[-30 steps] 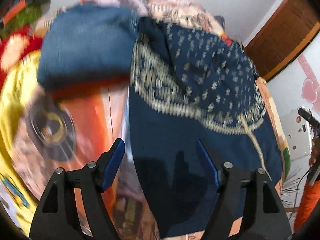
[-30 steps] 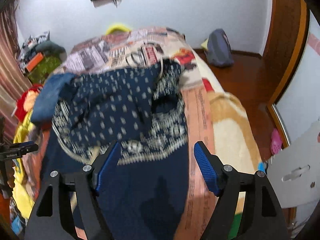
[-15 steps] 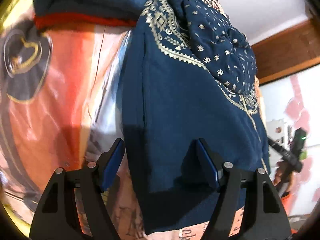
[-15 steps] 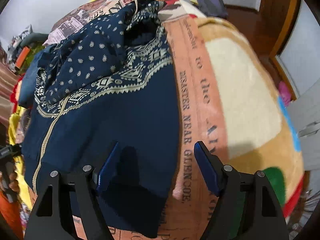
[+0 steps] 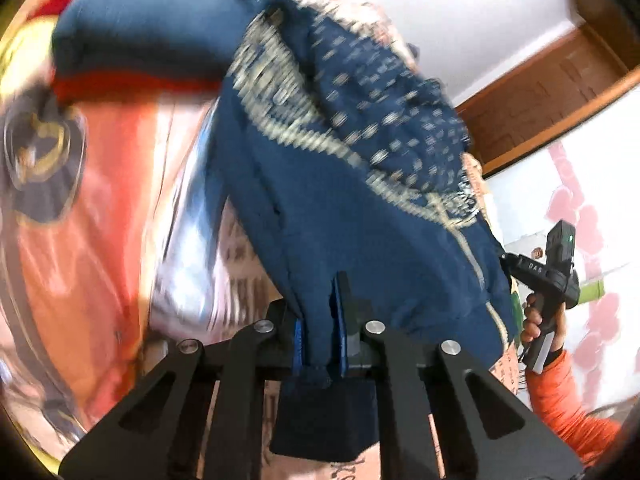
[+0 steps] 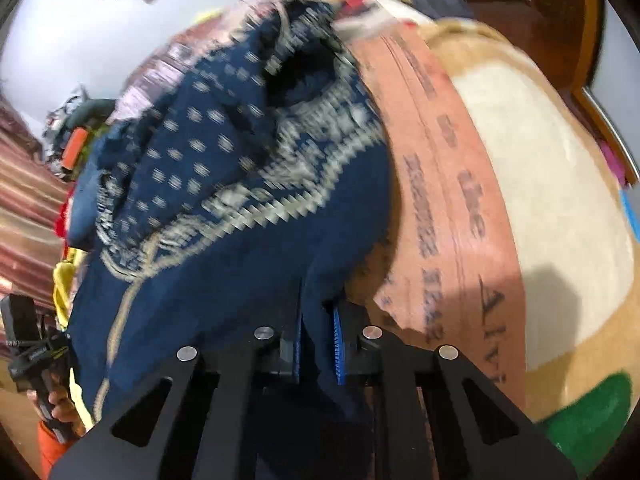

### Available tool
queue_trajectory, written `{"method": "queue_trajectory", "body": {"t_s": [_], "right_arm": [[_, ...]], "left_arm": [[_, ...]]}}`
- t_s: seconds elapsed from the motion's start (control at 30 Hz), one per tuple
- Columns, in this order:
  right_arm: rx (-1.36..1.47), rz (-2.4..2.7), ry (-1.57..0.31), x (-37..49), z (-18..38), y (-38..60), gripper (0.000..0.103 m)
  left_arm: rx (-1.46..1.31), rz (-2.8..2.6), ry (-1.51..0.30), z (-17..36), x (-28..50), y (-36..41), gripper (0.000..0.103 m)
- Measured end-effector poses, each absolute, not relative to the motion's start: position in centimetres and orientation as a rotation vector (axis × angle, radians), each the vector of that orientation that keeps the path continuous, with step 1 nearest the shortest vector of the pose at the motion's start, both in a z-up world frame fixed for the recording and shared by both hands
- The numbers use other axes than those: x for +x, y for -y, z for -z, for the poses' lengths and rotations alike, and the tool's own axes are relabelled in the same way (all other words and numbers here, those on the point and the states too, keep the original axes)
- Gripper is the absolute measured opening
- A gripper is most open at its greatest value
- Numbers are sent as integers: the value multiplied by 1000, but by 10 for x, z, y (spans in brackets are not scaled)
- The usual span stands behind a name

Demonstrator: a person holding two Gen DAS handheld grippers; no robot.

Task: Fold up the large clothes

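Both grippers' fingers have just been clenched on the near hem of the navy garment (image 5: 360,216): the left gripper (image 5: 320,336) at one corner, the right gripper (image 6: 318,340) at the other. Beyond, the garment is spread on the bed (image 6: 540,184), ready for folding.

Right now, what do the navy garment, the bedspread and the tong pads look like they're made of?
Navy garment: soft woven or knit cloth, matte, cream printed border; it bunches between the pads.
Bedspread: plush, fleecy-looking blanket, matte, with printed lettering.
Pads: blue, ribbed, probably rubber or plastic, on black arms of unclear material.
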State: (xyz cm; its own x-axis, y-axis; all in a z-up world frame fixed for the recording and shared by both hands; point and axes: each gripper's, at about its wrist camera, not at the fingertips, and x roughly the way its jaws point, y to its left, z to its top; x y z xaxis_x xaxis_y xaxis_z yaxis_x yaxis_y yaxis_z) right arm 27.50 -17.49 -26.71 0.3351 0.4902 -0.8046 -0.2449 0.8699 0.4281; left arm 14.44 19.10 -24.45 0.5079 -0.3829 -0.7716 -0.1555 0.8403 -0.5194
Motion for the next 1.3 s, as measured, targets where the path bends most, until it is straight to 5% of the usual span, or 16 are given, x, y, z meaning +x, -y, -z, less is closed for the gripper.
{"method": "queue_trajectory", "body": {"t_s": [0.57, 0.97, 1.1, 1.2, 1.3], "right_arm": [[207, -528, -849, 388, 149, 140, 9], [268, -454, -1038, 507, 237, 116, 9], [364, -480, -1122, 513, 263, 126, 10], [338, -485, -1120, 505, 248, 133, 12], [229, -444, -1074, 490, 229, 131, 16]], "left_arm": [[-472, -9, -720, 117, 292, -236, 9], [-432, -222, -964, 234, 420, -288, 12], [-264, -219, -976, 235, 420, -265, 13], [-133, -216, -1009, 227, 417, -248, 21], [-91, -221, -989, 210, 406, -237, 48]]}}
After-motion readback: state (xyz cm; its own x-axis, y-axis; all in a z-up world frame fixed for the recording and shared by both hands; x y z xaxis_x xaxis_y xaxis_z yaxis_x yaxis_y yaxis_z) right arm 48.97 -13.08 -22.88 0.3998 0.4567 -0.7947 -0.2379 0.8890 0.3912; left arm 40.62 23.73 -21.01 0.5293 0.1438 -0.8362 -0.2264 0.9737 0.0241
